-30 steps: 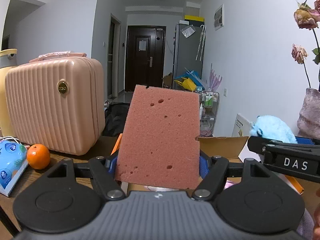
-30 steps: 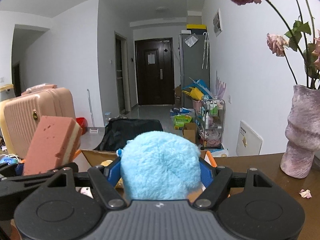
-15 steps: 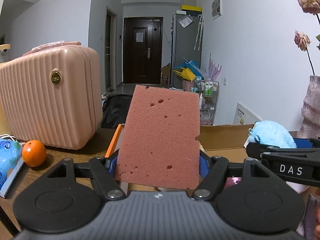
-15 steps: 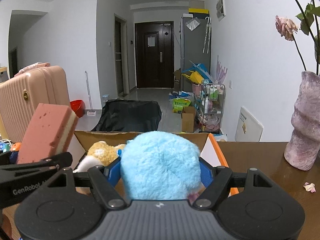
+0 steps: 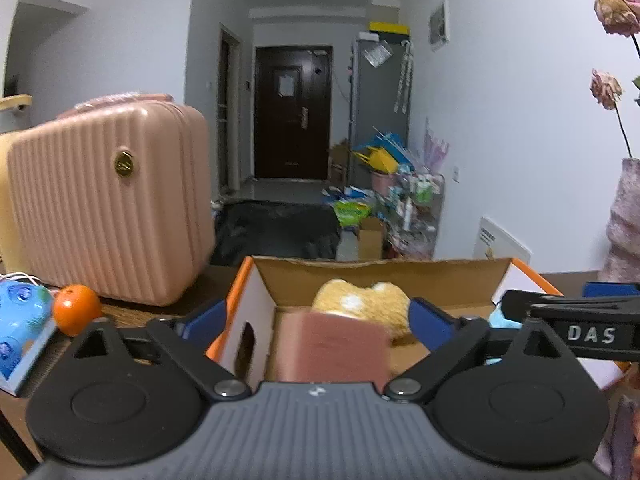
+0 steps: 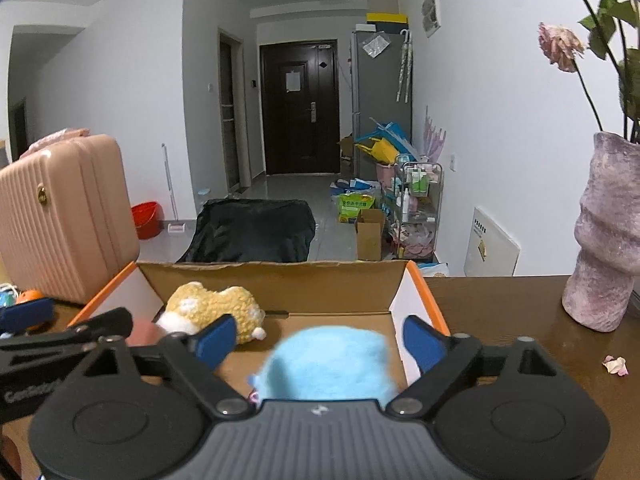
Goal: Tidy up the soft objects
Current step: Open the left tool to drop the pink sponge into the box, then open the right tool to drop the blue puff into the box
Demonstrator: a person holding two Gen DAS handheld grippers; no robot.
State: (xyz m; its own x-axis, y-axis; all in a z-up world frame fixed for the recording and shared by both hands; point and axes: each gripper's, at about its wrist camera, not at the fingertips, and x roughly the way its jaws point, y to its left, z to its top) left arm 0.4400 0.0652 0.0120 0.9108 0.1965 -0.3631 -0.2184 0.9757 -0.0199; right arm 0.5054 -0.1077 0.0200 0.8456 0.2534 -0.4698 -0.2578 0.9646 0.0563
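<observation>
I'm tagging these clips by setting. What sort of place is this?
Most likely a lived-in home: a hallway ends at a dark entrance door, a fridge stands beside it, and a vase shares the wooden table.

Ahead of both claws stands a cardboard box (image 6: 280,280), raw brown and matt inside, its side flaps white-faced with orange edges. In it lies a nubbly yellow plush toy (image 6: 216,306). Between the right gripper's (image 6: 316,338) blue pads sits a fuzzy blue plush (image 6: 332,364); between the left gripper's (image 5: 314,322) pads a dull, blurred pink sponge (image 5: 330,346). Both claws are matt black plastic with ribbed grey housings. The table (image 6: 500,312) is glossy dark wood. Left stands a ribbed, satiny pink hard-shell case (image 5: 108,208); right, a rough, chalky mauve vase (image 6: 608,236).
</observation>
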